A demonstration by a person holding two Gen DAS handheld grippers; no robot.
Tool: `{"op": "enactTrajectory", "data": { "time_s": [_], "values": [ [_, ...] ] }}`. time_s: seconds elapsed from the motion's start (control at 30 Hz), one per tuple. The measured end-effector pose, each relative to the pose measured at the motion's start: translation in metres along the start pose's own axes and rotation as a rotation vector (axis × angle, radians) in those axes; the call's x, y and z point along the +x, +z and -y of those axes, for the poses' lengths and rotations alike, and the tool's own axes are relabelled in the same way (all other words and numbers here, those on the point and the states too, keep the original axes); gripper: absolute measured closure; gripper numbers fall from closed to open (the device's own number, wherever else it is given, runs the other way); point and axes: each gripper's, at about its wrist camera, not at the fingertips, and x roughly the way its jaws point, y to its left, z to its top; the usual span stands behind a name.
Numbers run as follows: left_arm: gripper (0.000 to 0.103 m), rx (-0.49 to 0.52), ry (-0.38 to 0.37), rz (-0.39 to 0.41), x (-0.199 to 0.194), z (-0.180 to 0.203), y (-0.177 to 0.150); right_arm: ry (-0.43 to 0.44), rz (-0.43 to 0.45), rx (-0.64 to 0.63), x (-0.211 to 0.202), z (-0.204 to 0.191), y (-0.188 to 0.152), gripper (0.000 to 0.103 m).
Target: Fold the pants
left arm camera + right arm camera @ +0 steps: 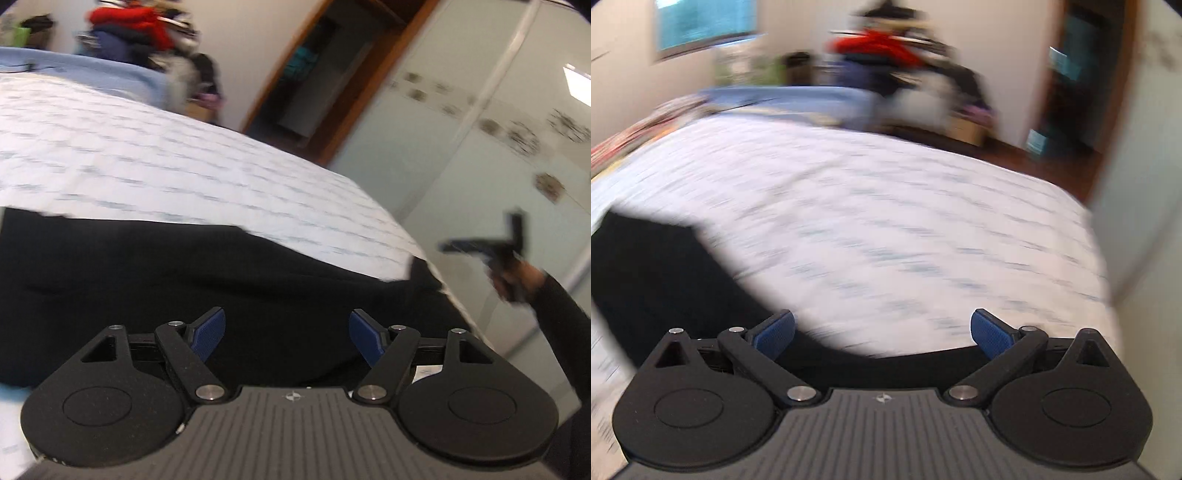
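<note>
Both tongs (287,334) (882,334) gape, tilted over black pants (184,280).

Bedroom with a bed, a wardrobe and a heap of clothes.

A bed (886,221) under a white patterned cover fills the middle, a blue blanket (790,98) at its far end. Behind it clothes are piled (136,26) (red on top) against a pale wall (251,55). A window (705,22) sits upper left, a wood-framed doorway (325,74) to the right, beside pale wardrobe doors (480,129).
</note>
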Motion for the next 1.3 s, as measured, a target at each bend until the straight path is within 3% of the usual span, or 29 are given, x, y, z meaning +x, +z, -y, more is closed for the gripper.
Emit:
{"op": "enactTrajectory", "data": {
  "time_s": [0.07,0.17,0.23,0.3,0.43,0.47,0.53,0.6,0.73,0.77,0.8,0.83,0.9,1.07,1.3],
  "values": [
    [0.027,-0.016,-0.038,-0.046,0.021,0.009,-0.001,0.045,-0.084,0.050,0.026,0.045,0.011,0.001],
    [0.027,-0.018,-0.056,-0.101,0.045,0.023,-0.007,0.028,-0.195,0.059,0.059,0.095,0.014,0.001],
    [0.027,-0.025,-0.049,-0.133,0.056,0.030,-0.013,0.025,-0.194,0.012,0.060,0.105,0.004,0.001],
    [0.027,-0.037,-0.034,-0.163,0.065,0.034,-0.017,0.093,-0.205,-0.051,0.063,0.113,-0.004,0.001],
    [0.026,-0.063,0.003,-0.229,0.087,0.038,-0.020,0.132,-0.249,-0.144,0.089,0.123,-0.012,0.002],
    [0.026,-0.070,0.013,-0.244,0.093,0.039,-0.020,0.167,-0.267,-0.122,0.096,0.131,-0.015,0.002],
    [0.026,-0.078,0.025,-0.266,0.103,0.041,-0.019,0.284,-0.292,-0.070,0.108,0.145,-0.020,0.014],
    [0.025,-0.086,0.026,-0.275,0.112,0.043,-0.018,0.388,-0.286,-0.035,0.111,0.153,-0.023,0.014],
    [0.024,-0.084,0.041,-0.294,0.128,0.048,-0.017,0.486,-0.260,0.029,0.118,0.166,-0.023,0.016],
    [0.024,-0.084,0.049,-0.299,0.130,0.049,-0.017,0.524,-0.255,0.065,0.119,0.171,-0.022,0.020],
    [0.022,-0.082,0.054,-0.299,0.132,0.050,-0.017,0.558,-0.255,0.083,0.121,0.173,-0.019,0.044],
    [0.019,-0.083,0.055,-0.298,0.133,0.050,-0.017,0.569,-0.261,0.066,0.123,0.170,-0.018,0.086],
    [0.016,-0.093,0.056,-0.299,0.135,0.052,-0.016,0.548,-0.310,0.003,0.130,0.159,-0.022,0.089],
    [0.013,-0.091,0.063,-0.296,0.138,0.056,-0.017,0.530,-0.262,-0.009,0.119,0.155,-0.019,0.089],
    [0.013,-0.085,0.051,-0.287,0.130,0.056,-0.009,0.489,-0.098,-0.096,0.006,0.141,-0.021,0.090]
  ]
}}
